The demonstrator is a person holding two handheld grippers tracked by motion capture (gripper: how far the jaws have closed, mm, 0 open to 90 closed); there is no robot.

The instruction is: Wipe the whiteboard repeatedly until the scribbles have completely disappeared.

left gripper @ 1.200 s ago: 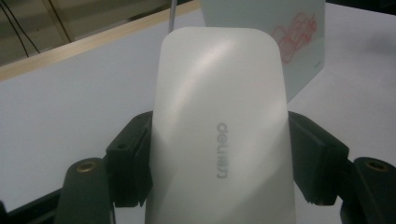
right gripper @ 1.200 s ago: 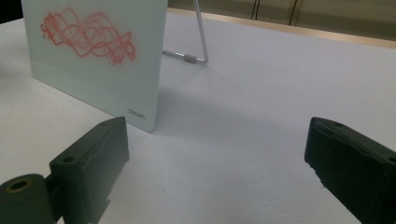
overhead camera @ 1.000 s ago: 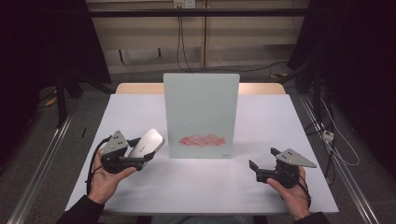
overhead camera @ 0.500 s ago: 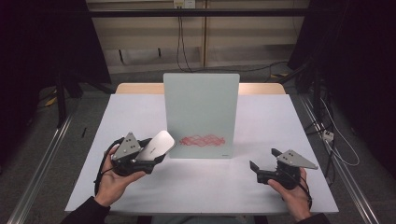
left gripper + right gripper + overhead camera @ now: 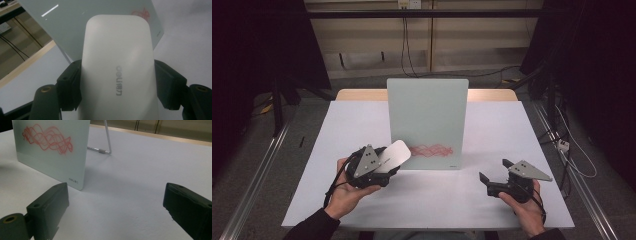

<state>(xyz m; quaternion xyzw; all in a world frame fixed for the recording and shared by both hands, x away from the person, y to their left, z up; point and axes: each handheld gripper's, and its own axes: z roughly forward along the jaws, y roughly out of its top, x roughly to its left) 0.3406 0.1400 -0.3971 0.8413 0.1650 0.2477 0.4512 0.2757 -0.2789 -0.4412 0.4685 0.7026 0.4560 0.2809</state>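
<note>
Between the left tool's (image 5: 117,82) jaws: white eraser (image 5: 117,62).

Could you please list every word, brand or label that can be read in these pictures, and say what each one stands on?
"deli", followed by two small characters too blurred to read: printed in grey on the white eraser clamped in the left gripper.
A small grey logo at the lower corner of the whiteboard, near the right gripper: too blurred to read for certain.

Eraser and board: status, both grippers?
Left gripper shut on white eraser, raised near the board's red scribble. Right gripper open, empty, low over table. Nothing between eraser and scribble.
</note>
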